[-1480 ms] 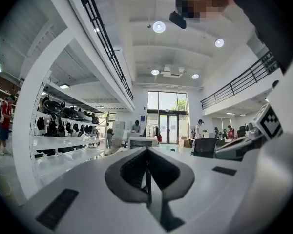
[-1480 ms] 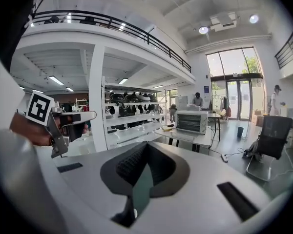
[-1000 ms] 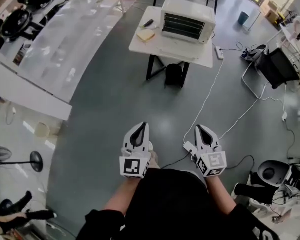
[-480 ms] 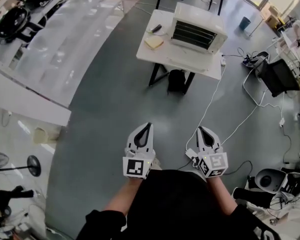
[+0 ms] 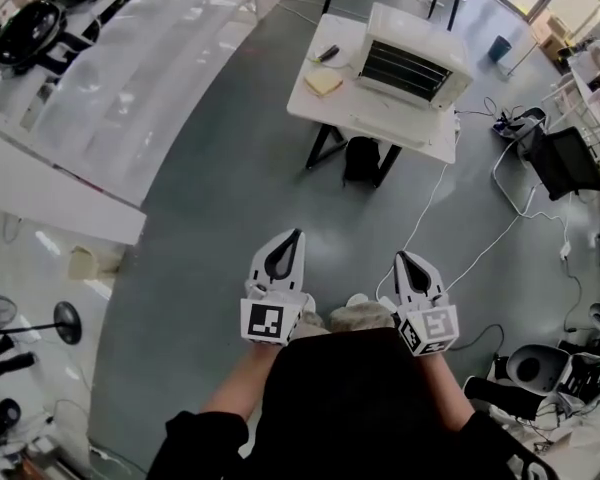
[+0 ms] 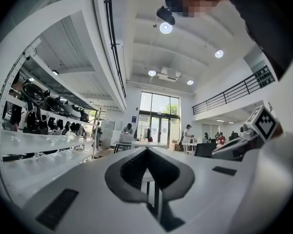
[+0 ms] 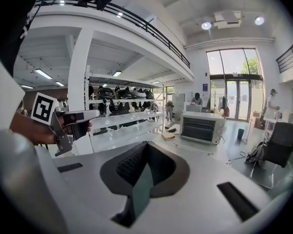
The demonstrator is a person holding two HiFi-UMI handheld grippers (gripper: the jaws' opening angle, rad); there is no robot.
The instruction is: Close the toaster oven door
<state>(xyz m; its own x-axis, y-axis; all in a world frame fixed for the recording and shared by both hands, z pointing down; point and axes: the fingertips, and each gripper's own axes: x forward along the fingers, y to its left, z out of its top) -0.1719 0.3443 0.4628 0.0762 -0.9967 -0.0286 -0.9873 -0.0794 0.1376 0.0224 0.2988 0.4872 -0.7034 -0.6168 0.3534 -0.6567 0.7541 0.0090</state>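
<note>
The white toaster oven [image 5: 417, 58] stands on a white table [image 5: 330, 108] far ahead of me. Its dark slatted front faces me, and its door seems to lie folded down on the table in front of it. The right gripper view shows the oven [image 7: 201, 127] small and distant. My left gripper [image 5: 293, 236] and right gripper [image 5: 402, 256] are held close to my body over the grey floor, side by side. Both are shut and hold nothing. In the left gripper view the left gripper [image 6: 146, 150] points at the far windows.
A yellowish slab [image 5: 323, 83] and a small dark object [image 5: 328, 53] lie on the table's left part. A black bag [image 5: 360, 158] sits under it. White cables [image 5: 430, 218] cross the floor to the right. Long white shelving [image 5: 130, 88] runs along the left; a dark chair [image 5: 555, 158] stands right.
The table with the oven has drifted rightward in the head view as my head turned. Both grippers stay shut and close to my body.
</note>
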